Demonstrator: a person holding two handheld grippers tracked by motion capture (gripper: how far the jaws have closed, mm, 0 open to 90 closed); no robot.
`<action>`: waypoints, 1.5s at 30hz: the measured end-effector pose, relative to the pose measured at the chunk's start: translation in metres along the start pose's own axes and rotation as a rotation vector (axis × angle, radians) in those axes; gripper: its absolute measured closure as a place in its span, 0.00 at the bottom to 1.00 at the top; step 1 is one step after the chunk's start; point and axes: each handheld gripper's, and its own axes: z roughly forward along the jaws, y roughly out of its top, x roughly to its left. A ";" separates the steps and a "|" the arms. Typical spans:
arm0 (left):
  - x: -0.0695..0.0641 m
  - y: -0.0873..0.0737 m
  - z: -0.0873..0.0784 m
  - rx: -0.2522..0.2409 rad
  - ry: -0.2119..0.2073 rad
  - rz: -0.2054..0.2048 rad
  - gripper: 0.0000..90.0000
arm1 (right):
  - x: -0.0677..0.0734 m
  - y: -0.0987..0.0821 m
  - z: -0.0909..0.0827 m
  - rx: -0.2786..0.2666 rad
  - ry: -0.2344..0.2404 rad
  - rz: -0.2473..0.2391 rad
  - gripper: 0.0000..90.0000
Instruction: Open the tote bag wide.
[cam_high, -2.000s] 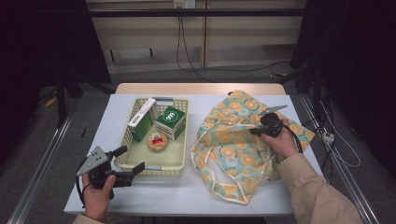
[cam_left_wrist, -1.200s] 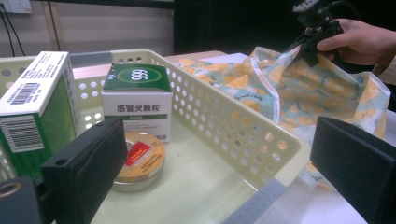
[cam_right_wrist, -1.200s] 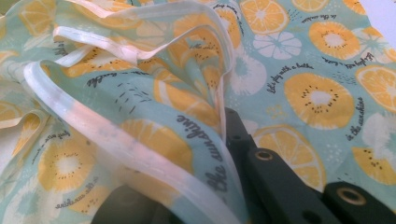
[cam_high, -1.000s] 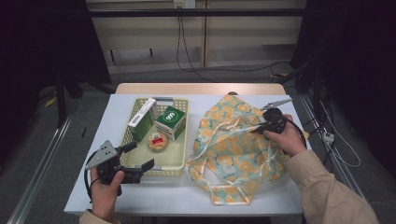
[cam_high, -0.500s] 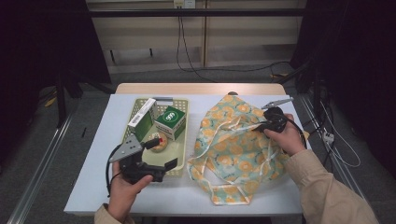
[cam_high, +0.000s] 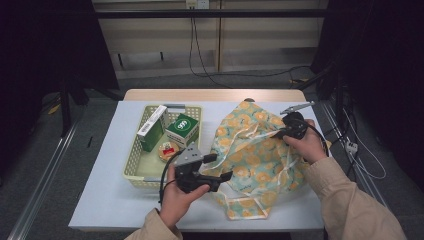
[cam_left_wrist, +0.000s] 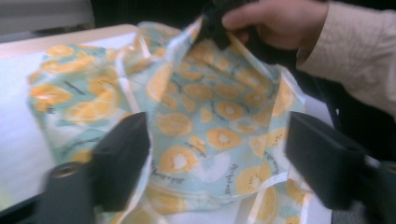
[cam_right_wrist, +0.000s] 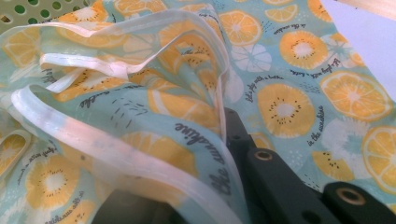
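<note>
Near the desk's front edge, our left gripper (cam_high: 220, 167) hangs with its jaws apart and just closing over the orange-print bag (cam_high: 252, 150), cloth between them; it could catch a single layer. Farther toward the right edge, our right gripper (cam_high: 286, 131) pinches the bag's rim; tugging apart could slip it.

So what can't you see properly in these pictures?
- The bag: its inside is hidden by its own folds, high view.
- Right gripper: cloth drapes over its jaws, right gripper view.
- Left gripper: its jaws are blurred, left gripper view; whether they touch the cloth can't be told.
- Small round pack in the basket: label too small, high view.
</note>
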 end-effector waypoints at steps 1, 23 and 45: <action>-0.001 -0.001 0.006 0.010 -0.002 -0.001 0.42 | 0.000 0.001 0.000 -0.001 -0.002 0.000 0.99; 0.000 -0.045 0.079 0.323 0.092 0.002 0.96 | 0.005 0.014 0.001 0.004 0.010 -0.015 0.99; -0.005 -0.039 0.082 0.382 0.127 0.038 1.00 | -0.006 0.038 -0.050 -0.082 -0.039 0.001 0.99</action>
